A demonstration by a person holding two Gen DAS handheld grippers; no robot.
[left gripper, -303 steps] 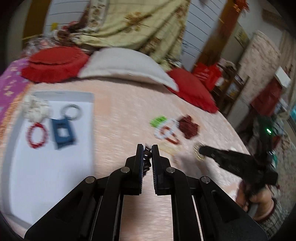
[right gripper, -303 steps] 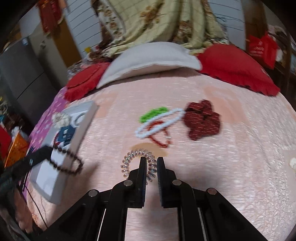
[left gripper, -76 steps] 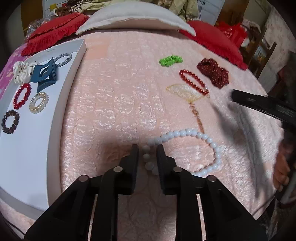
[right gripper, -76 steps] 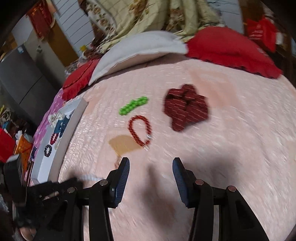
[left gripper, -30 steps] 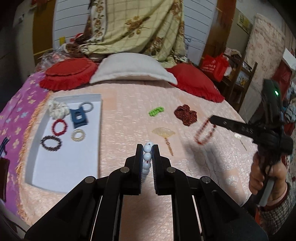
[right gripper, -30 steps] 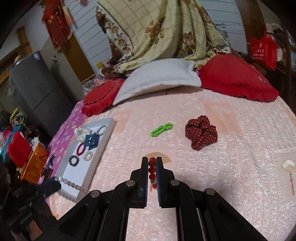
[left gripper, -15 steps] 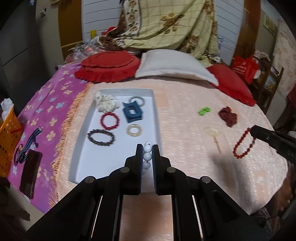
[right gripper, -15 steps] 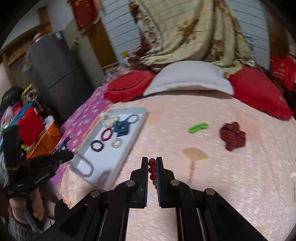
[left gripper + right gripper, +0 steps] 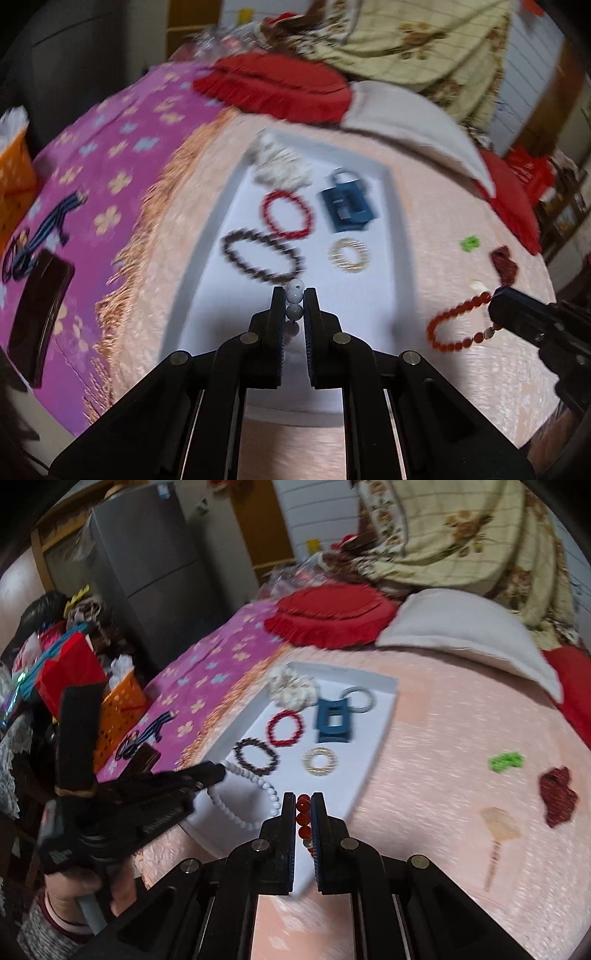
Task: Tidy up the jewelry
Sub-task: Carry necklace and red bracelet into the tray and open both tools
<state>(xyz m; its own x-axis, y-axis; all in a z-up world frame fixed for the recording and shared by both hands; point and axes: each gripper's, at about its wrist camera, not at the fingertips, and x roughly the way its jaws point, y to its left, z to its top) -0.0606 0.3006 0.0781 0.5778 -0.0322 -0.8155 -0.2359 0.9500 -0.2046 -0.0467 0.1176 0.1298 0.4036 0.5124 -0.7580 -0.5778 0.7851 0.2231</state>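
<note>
The bed [image 9: 461, 738] carries a white tray [image 9: 384, 701] near its left edge, already holding a dark bead bracelet [image 9: 255, 756], a red bracelet [image 9: 284, 728], a blue clip [image 9: 331, 722] and a gold ring [image 9: 320, 762]. To do this step well, each bracelet should probably be lowered onto the tray's bare near end, clear of those pieces, before the grip lets go. The left tool [image 9: 294, 301] is clamped on the white bead bracelet [image 9: 243, 797], whose loop hangs over the tray's near corner. The right tool [image 9: 303, 806] is clamped on an orange-red bead bracelet [image 9: 458, 321], which dangles just beside the tray's right rim, though blur makes its height hard to judge.
</note>
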